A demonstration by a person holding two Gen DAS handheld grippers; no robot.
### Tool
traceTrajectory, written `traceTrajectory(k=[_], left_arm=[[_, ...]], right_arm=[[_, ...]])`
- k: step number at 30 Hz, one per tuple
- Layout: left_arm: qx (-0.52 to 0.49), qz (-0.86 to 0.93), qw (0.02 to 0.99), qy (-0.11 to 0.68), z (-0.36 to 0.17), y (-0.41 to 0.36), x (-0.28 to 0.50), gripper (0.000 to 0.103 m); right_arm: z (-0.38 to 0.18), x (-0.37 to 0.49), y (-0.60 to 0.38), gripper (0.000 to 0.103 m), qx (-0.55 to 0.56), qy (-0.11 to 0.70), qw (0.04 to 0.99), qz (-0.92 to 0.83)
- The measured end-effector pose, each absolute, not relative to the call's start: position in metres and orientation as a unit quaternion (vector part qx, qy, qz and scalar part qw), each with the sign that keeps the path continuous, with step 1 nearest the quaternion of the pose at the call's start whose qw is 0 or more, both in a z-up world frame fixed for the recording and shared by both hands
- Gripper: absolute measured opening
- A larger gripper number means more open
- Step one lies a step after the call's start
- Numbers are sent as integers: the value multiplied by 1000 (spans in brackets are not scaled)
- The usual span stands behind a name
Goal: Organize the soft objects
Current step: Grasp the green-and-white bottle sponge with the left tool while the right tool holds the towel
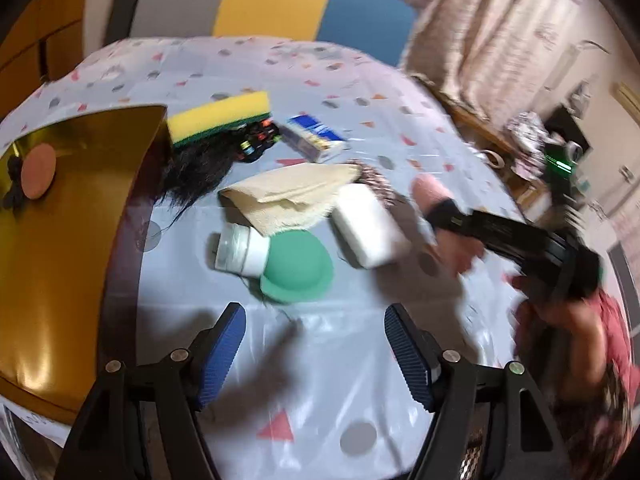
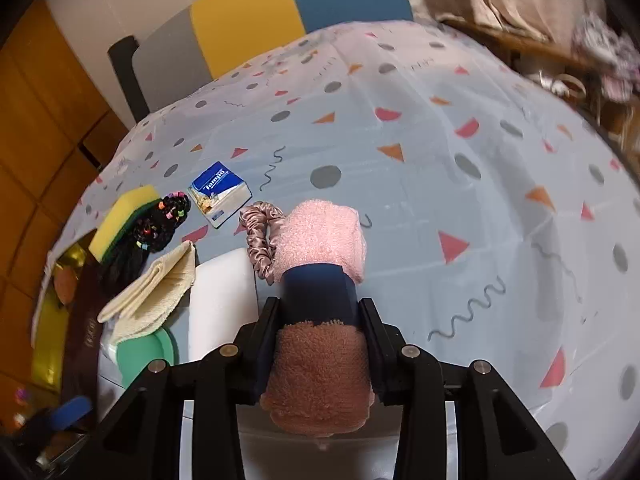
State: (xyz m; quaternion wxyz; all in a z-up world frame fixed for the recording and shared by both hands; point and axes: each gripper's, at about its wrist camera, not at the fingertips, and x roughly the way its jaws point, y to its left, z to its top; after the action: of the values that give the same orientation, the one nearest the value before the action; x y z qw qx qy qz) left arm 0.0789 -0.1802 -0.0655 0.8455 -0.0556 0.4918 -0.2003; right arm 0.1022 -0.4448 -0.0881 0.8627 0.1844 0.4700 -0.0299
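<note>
A table under a pale blue plastic cloth [image 2: 420, 168] printed with triangles and dots stands before grey, yellow and blue wall panels [image 2: 244, 20], beige curtains [image 1: 500, 32] and orange-brown wooden cabinets [image 2: 36, 120].

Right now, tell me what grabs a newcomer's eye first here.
The rolled pink towel, clamped in the right gripper above the patterned tablecloth, stands out first. Next, left of it, the clutter: yellow sponge, white block, green cap. The left gripper is open, with nothing between its pads.
</note>
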Motion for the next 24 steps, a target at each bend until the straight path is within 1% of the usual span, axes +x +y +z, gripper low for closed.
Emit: traceTrajectory(k=[6, 11, 21, 24], left_arm=[[-42, -143, 842, 519, -90, -195, 115, 73], [-38, -140, 834, 532, -105, -198, 130, 73], [-25, -133, 842, 523, -106, -201, 158, 73], [-19, -147, 847, 511, -107, -202, 157, 67]], right_arm=[[-81, 100, -437, 40, 182, 460, 869, -11], [-82, 100, -437, 40, 196, 463, 864, -2], [-84, 100, -443, 40, 228, 464, 856, 3], [-84, 100, -443, 40, 230, 464, 856, 4]])
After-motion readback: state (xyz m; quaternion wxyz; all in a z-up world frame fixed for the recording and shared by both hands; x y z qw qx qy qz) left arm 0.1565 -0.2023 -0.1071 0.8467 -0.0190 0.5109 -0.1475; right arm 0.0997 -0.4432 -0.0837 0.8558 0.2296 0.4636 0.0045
